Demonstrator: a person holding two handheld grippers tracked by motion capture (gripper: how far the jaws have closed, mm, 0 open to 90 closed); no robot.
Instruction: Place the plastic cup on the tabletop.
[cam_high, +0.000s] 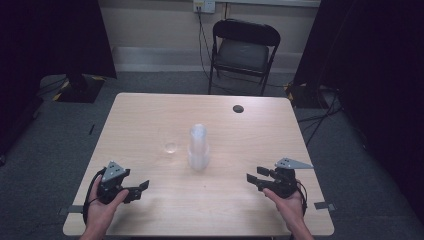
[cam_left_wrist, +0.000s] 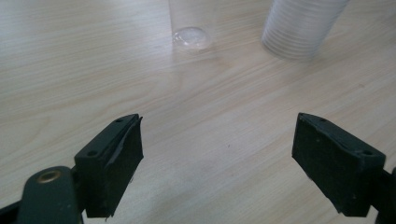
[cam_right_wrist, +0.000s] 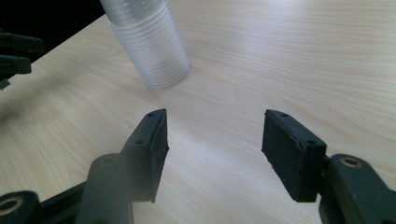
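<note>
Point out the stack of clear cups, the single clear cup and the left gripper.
stack of clear cups (cam_high: 198, 150): high view, middle of the stack's side.
single clear cup (cam_high: 171, 146): high view, its rim.
left gripper (cam_left_wrist: 217, 154): left gripper view, midway between its open jaws.

Stack of clear cups (cam_high: 198, 148) upright, about mid-tabletop (cam_high: 150, 107). Single clear cup (cam_high: 171, 146) just left of it, apart. Left gripper (cam_high: 143, 188) near front-left corner, jaws apart w/ nothing between, pointing right twd the stack. Right gripper (cam_high: 253, 179) near front-right corner, jaws apart, empty, pointing left. Dark round hole (cam_high: 238, 108) by far edge. Chair (cam_high: 243, 52) behind table.
</note>
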